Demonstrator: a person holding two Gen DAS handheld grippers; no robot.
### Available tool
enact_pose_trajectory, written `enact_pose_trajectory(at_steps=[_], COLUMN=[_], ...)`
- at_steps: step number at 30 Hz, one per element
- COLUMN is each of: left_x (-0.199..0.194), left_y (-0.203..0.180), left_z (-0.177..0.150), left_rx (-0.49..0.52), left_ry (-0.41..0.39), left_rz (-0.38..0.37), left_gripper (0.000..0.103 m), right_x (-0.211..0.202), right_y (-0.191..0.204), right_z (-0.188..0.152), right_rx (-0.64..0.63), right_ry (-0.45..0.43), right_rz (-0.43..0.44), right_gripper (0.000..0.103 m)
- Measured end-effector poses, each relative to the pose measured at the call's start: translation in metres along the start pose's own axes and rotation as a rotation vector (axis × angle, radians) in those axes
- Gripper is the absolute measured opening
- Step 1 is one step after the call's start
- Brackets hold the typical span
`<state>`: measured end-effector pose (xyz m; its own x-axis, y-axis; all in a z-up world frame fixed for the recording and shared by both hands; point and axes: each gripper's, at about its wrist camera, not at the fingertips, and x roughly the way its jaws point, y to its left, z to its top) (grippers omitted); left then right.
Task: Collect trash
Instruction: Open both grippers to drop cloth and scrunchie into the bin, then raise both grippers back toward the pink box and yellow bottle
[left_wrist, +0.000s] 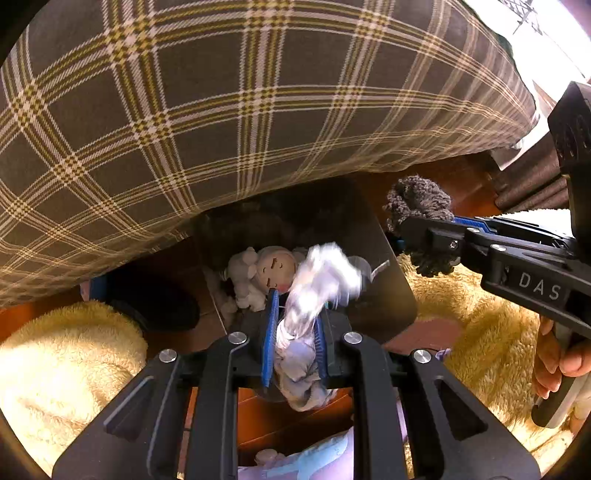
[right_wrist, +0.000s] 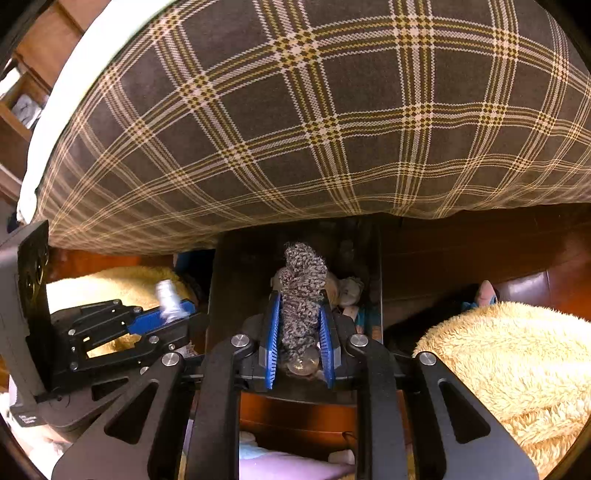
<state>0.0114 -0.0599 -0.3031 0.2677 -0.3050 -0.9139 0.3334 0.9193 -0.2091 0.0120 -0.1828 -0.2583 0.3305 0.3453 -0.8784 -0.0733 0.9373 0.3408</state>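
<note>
My left gripper (left_wrist: 295, 314) is shut on a crumpled white wad of tissue or cloth (left_wrist: 317, 284), held over a dark bin (left_wrist: 384, 266) that has a small doll (left_wrist: 273, 267) and soft toys inside. My right gripper (right_wrist: 299, 317) is shut on a fuzzy grey knitted piece (right_wrist: 301, 291), also above the bin (right_wrist: 236, 280). The right gripper shows in the left wrist view (left_wrist: 417, 225) at the right with the grey piece (left_wrist: 417, 199). The left gripper shows in the right wrist view (right_wrist: 184, 310) at the left with the white wad (right_wrist: 168, 299).
A large brown plaid cushion or mattress edge (left_wrist: 221, 110) overhangs the bin just behind it. Fluffy yellow blankets (left_wrist: 55, 369) (right_wrist: 509, 362) lie on both sides on the reddish wooden floor (right_wrist: 480, 243). A dark shoe-like object (left_wrist: 155, 306) sits left of the bin.
</note>
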Motion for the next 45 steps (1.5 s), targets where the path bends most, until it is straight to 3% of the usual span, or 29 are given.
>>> enact_pose_trajectory(at_steps=[3, 8, 13, 17, 19, 23, 27, 30, 36, 41, 45], left_x=[0.002, -0.001, -0.004, -0.013, -0.023, -0.052, -0.085, -0.108, -0.154, -0.18, -0.185], left_y=[0.004, 0.008, 0.009, 0.009, 0.011, 0.012, 0.011, 0.013, 0.026, 0.041, 0.066], left_z=[0.001, 0.0, 0.001, 0.004, 0.007, 0.015, 0.026, 0.037, 0.063, 0.093, 0.123], left_rx=[-0.014, -0.027, -0.037, -0.037, -0.047, -0.047, -0.02, -0.025, -0.039, -0.039, -0.08], left_ry=[0.006, 0.0, -0.009, -0.03, -0.057, -0.126, -0.201, -0.235, -0.328, -0.385, -0.399], left_rz=[-0.001, 0.002, 0.02, 0.032, 0.043, 0.065, 0.101, 0.108, 0.125, 0.187, 0.221], left_gripper=[0.018, 0.024, 0.035, 0.044, 0.058, 0.068, 0.085, 0.093, 0.095, 0.095, 0.095], right_x=[0.004, 0.0, -0.011, -0.025, -0.035, -0.065, -0.103, -0.125, -0.153, -0.151, -0.14], right_y=[0.003, 0.0, -0.003, -0.005, -0.006, -0.004, 0.003, 0.01, 0.024, 0.03, 0.039], right_z=[0.005, 0.007, 0.013, 0.016, 0.02, 0.031, 0.052, 0.069, 0.114, 0.148, 0.179], right_rx=[0.005, 0.014, 0.031, 0.049, 0.057, 0.046, 0.007, -0.02, -0.08, -0.074, -0.104], right_ry=[0.01, 0.007, -0.03, -0.065, -0.083, -0.131, -0.21, -0.261, -0.325, -0.316, -0.309], right_rz=[-0.001, -0.002, -0.015, -0.029, -0.037, -0.038, -0.042, -0.042, -0.034, -0.005, -0.03], right_gripper=[0.023, 0.034, 0.061, 0.076, 0.084, 0.088, 0.09, 0.096, 0.096, 0.098, 0.098])
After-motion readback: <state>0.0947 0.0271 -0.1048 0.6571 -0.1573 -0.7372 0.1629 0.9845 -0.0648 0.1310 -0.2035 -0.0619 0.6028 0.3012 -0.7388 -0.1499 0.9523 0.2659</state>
